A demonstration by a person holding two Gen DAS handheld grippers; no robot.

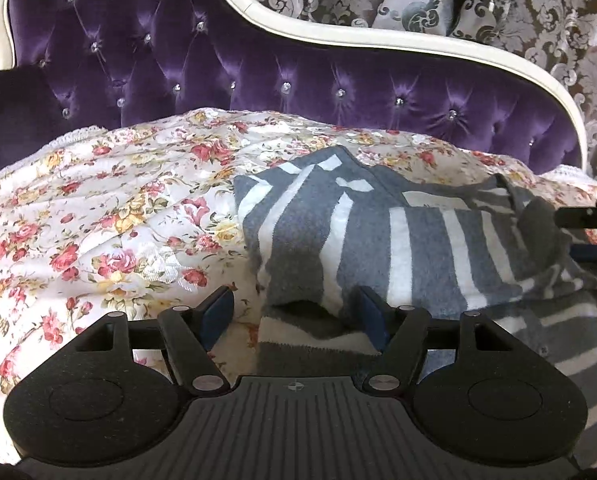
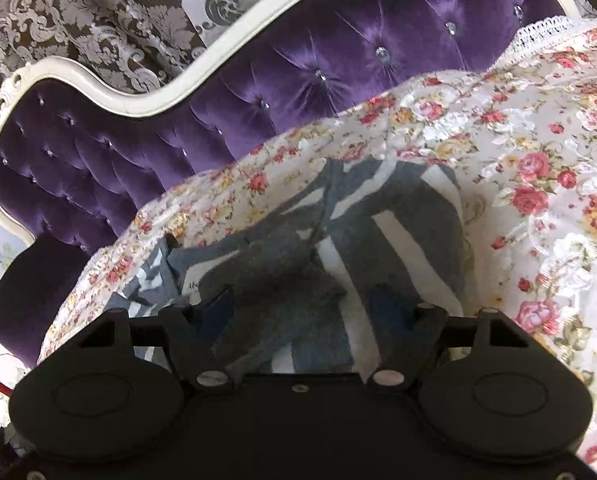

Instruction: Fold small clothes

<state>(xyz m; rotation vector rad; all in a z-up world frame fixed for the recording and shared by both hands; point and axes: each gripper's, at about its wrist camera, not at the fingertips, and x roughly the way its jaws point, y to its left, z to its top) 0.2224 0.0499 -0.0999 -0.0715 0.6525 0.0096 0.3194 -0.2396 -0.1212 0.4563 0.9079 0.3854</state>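
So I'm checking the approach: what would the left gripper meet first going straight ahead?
Probably the grey and white striped garment: its edge lies between the open left gripper jaws, on the floral bedspread.

The left gripper (image 1: 294, 312) points forward and downward, its two blue-padded fingers (image 1: 217, 309) spread apart with a clear gap between them. Nothing is pinched by the pads. The right gripper (image 2: 300, 312) is tilted downward in much the same way, its dark blue fingers (image 2: 382, 306) also set apart, not pressed together. In the left wrist view, the right gripper's black fingertips show at the far right edge.
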